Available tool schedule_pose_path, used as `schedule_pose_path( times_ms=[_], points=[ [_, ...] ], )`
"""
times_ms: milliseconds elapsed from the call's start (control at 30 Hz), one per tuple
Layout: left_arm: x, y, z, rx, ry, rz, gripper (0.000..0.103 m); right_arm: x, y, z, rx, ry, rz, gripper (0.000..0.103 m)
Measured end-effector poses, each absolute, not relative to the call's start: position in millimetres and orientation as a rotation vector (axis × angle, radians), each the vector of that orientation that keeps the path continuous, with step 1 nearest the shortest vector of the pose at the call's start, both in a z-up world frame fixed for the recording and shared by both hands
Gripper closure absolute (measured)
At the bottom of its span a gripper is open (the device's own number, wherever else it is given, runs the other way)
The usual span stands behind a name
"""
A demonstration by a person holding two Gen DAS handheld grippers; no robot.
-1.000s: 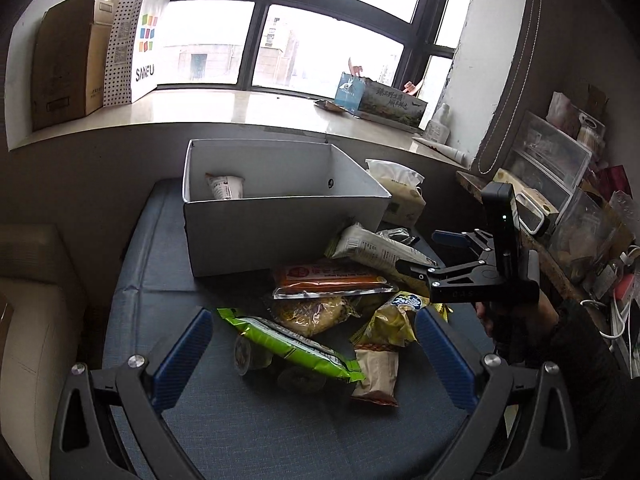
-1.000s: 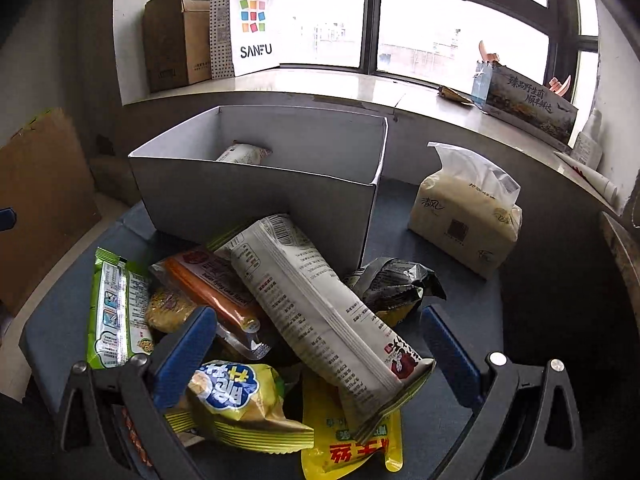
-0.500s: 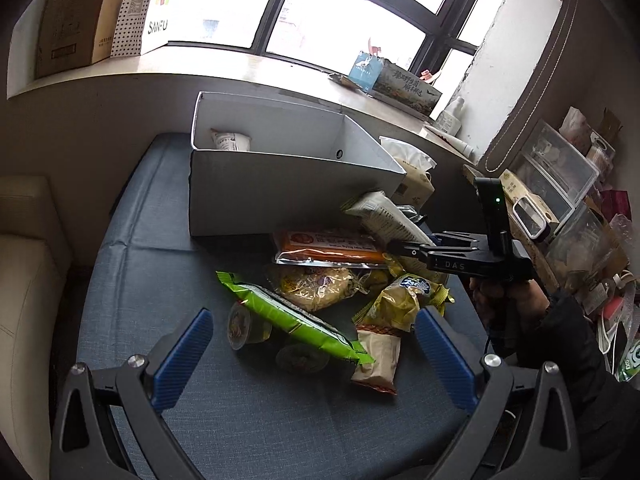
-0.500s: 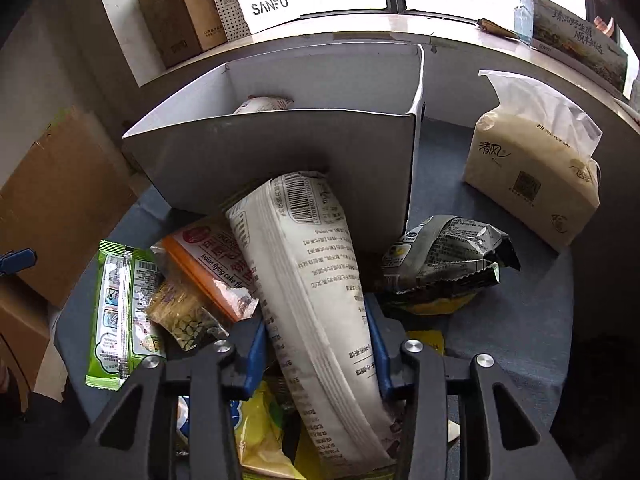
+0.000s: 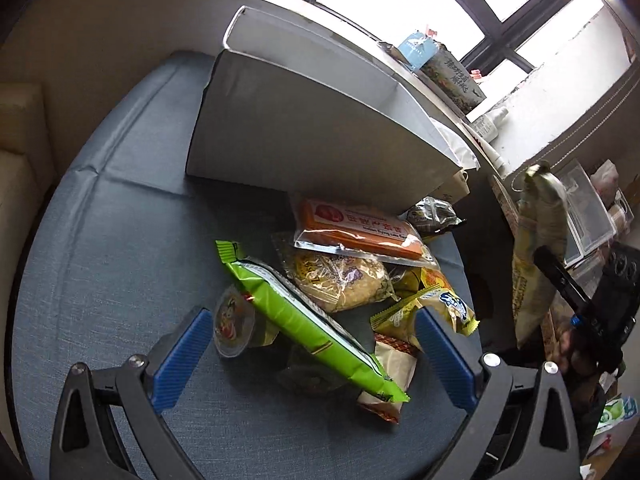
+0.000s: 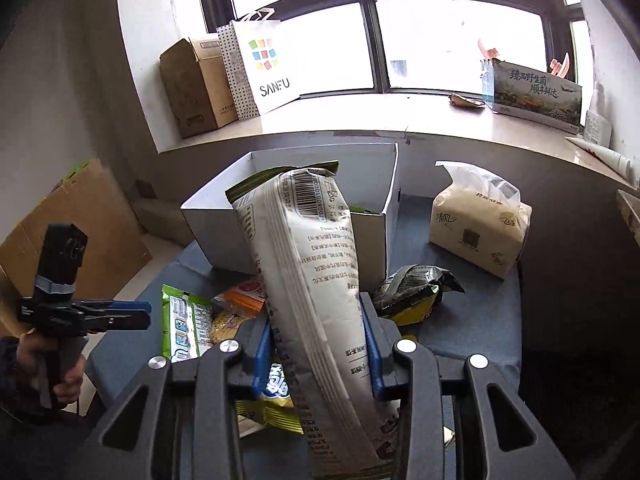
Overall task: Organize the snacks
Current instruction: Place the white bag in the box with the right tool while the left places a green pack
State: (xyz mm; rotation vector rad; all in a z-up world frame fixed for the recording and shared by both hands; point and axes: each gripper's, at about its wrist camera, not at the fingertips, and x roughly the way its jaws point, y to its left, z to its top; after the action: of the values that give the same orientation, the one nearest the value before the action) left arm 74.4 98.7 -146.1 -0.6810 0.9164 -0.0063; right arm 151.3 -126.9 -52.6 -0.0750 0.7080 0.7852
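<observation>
My right gripper (image 6: 318,344) is shut on a long white snack pack (image 6: 316,280) and holds it upright above the pile, in front of the white box (image 6: 216,216). The pack (image 5: 538,248) also shows at the right of the left wrist view. My left gripper (image 5: 310,354) is open and empty, low over a green snack pack (image 5: 308,320) and a small jelly cup (image 5: 234,326). An orange pack (image 5: 356,228), a clear noodle bag (image 5: 340,280) and a yellow bag (image 5: 444,304) lie in the pile before the box (image 5: 304,140).
A tissue pack (image 6: 476,224) stands right of the box on the blue cushion (image 5: 100,240). A dark crumpled bag (image 6: 412,284) lies beside it. The window sill holds a cardboard box (image 6: 196,84), a SANFU bag (image 6: 264,68) and a printed carton (image 6: 536,92). Storage bins (image 5: 588,208) stand at the right.
My right gripper has closed on the white pack and lifted it off the pile. My left gripper has dropped lower and closer to the green pack.
</observation>
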Motion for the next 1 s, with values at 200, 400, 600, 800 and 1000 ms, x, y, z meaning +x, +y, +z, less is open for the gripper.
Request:
schedule_pose_path(
  times_ms=[200, 400, 600, 800, 1000],
  points=[
    [95, 103, -165, -0.76, 0.977, 0.005, 0.01, 121, -143, -44, -0.014, 0.674, 0.807, 0.063],
    [110, 114, -173, -0.742, 0.985, 0.059, 0.077, 106, -150, -54, 0.024, 0.68, 0.819, 0.063],
    [97, 101, -138, -0.622, 0.854, -0.028, 0.087, 97, -141, -70, 0.037, 0.721, 0.839, 0.063],
    [75, 94, -74, -0.548, 0.67, -0.069, 0.088, 93, -121, -69, 0.076, 0.716, 0.855, 0.063],
    [105, 124, -20, -0.533, 0.552, -0.051, 0.088, 132, -88, -44, 0.165, 0.731, 0.783, 0.063]
  ],
)
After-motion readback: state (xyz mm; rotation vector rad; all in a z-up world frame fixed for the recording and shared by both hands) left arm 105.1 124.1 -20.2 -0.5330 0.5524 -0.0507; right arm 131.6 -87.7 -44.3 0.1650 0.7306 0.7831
